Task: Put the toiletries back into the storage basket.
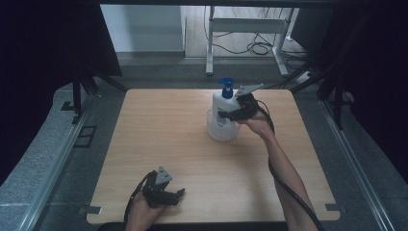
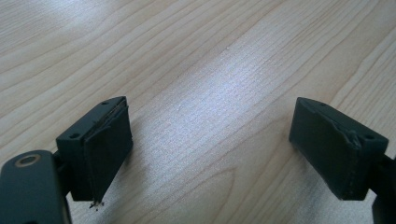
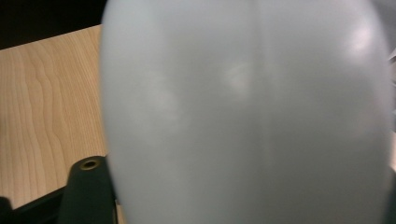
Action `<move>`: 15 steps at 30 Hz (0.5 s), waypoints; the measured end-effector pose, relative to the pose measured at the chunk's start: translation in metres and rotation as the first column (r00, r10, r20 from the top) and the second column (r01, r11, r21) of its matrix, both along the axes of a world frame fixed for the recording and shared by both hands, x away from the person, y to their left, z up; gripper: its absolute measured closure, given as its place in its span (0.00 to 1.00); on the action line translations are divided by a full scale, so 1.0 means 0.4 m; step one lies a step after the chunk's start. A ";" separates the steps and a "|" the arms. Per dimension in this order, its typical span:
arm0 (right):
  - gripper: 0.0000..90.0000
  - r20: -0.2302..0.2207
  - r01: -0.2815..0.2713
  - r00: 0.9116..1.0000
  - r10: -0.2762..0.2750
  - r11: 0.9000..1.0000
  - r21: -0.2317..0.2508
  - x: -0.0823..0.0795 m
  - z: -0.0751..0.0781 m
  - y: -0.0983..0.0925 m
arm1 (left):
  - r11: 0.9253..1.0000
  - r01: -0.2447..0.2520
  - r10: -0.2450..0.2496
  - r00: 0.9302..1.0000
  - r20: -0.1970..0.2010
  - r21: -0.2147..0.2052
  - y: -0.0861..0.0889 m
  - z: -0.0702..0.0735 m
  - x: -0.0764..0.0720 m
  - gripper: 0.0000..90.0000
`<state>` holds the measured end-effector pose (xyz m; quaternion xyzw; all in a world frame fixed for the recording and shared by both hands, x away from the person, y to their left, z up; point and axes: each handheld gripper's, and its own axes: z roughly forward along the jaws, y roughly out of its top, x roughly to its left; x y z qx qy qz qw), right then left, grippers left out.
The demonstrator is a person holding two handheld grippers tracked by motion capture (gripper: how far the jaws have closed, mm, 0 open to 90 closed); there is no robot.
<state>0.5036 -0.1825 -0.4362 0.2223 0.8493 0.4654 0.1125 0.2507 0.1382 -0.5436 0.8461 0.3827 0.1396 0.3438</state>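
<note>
The right gripper [image 1: 226, 115] is reaching in from the side, its fingers around the white pump bottle [image 1: 224, 107] that is standing upright in a clear round container [image 1: 220, 131] near the middle of the counter's [image 1: 159, 144] far edge. In the right gripper view the bottle's body [image 3: 247, 116] is crowding the lens, so whether the pads are pressing on it cannot be told. Judging from this, setting the bottle down is the step in hand: it is worth keeping the bottle vertical, easing off evenly, and backing straight out sideways to avoid tipping it. The container is holding the bottle and nothing else visible. The left gripper [image 1: 169, 196] is resting near the counter's near edge, fingers [image 2: 105, 149] spread wide and gripping nothing.
</note>
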 end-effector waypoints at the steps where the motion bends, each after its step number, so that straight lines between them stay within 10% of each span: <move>1: 0.33 0.004 0.001 1.000 -0.002 1.000 0.004 -0.001 0.002 -0.001 | 1.000 0.000 0.000 1.000 0.000 0.000 0.000 0.000 0.000 0.14; 15: 0.16 0.026 0.009 1.000 -0.010 0.999 0.041 -0.019 0.054 -0.013 | 1.000 0.002 -0.002 1.000 0.000 0.004 0.000 0.001 0.000 0.14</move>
